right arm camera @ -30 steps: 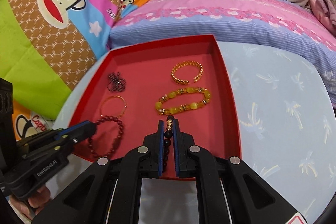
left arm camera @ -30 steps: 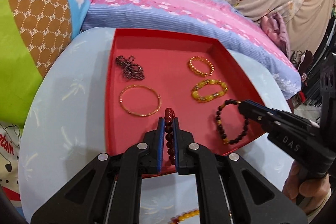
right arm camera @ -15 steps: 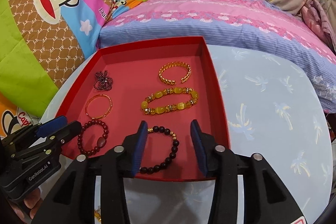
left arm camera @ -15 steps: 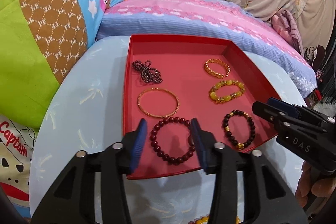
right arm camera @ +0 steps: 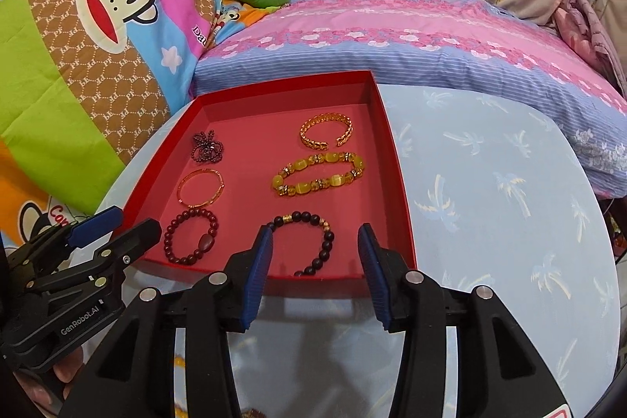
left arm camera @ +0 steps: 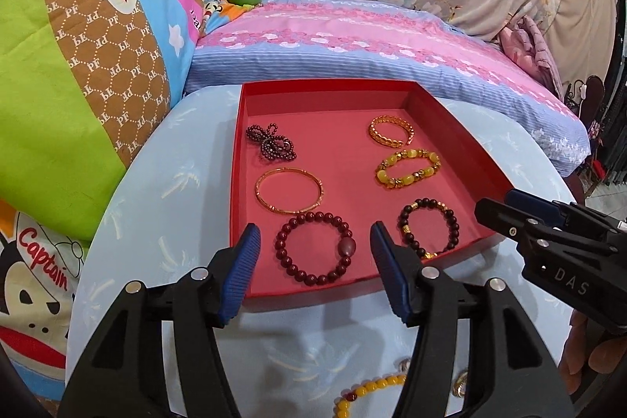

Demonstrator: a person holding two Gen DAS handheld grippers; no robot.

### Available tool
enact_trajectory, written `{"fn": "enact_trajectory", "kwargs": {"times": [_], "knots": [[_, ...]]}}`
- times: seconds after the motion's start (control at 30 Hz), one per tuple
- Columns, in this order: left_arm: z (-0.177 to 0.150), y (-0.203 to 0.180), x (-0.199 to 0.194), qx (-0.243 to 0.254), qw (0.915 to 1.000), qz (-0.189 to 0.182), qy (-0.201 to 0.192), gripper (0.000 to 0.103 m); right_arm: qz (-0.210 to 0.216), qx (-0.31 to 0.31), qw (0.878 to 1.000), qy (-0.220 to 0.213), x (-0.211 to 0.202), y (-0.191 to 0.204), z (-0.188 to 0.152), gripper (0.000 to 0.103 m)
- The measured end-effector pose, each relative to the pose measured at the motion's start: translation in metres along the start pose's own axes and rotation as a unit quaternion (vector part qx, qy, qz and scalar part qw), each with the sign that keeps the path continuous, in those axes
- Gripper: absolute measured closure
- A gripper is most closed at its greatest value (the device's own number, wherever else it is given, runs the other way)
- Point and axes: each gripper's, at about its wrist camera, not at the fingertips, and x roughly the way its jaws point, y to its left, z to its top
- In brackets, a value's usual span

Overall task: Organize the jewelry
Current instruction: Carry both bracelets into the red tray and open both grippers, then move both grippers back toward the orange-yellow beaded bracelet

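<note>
left hand-held gripper [left arm camera: 313,261] opening wider, red bead bracelet [left arm camera: 315,248] lying free between its jaws in the red tray [left arm camera: 450,112]; right hand-held gripper [right arm camera: 313,261] apart over black bead bracelet [right arm camera: 313,241]

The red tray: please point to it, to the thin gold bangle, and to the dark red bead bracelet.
red tray [left arm camera: 241,128], left wrist view, left wall.
thin gold bangle [left arm camera: 261,199], left wrist view, left rim.
dark red bead bracelet [left arm camera: 346,246], left wrist view, large bead.

Both wrist views look steeply down, close, sharing the red tray [left arm camera: 462,128] from opposite near corners.
</note>
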Motion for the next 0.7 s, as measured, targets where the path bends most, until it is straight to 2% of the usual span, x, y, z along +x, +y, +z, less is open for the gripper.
{"fn": "enact_trajectory", "kwargs": {"times": [0.43, 0.7], "knots": [[-0.032, 0.004, -0.035, -0.021, 0.9998, 0.000, -0.004, 0.048, -0.009, 0.005, 1.000, -0.003, -0.032, -0.005, -0.034, 0.059], [-0.069, 0.002, -0.035, -0.031, 0.9990, -0.009, 0.031, 0.048, 0.001, 0.003, 1.000, 0.019, -0.040, 0.000, -0.067, 0.059]]}}
